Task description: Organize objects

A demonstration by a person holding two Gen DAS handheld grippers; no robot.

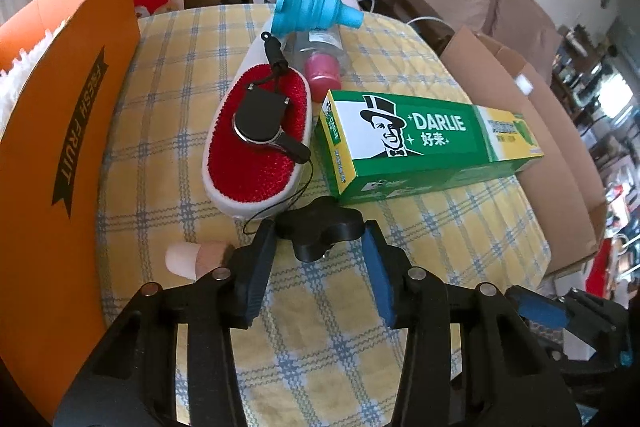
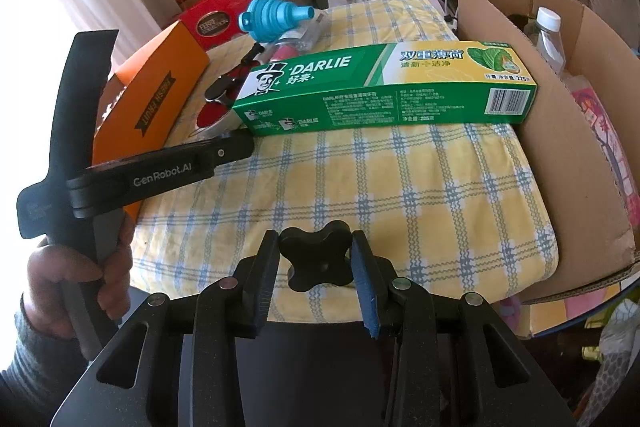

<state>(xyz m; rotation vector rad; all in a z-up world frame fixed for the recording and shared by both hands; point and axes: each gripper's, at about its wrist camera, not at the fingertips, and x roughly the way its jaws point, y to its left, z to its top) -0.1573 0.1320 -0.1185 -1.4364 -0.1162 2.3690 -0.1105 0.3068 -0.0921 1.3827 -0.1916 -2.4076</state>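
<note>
Left wrist view: left gripper at bottom centre, fingers clamped on a black knob. Above it on the checked cloth: red brush with a black whistle, toothpaste box right of centre, blue funnel at top, orange box at left.

Right wrist view: right gripper at bottom centre, fingers gripping another black knob. Toothpaste box centre frame; cardboard box at right.

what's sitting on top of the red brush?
A black whistle lies on the red brush, its lanyard trailing over the bristles and off the near end. The bristles under the whistle are covered, so not visible.
</note>
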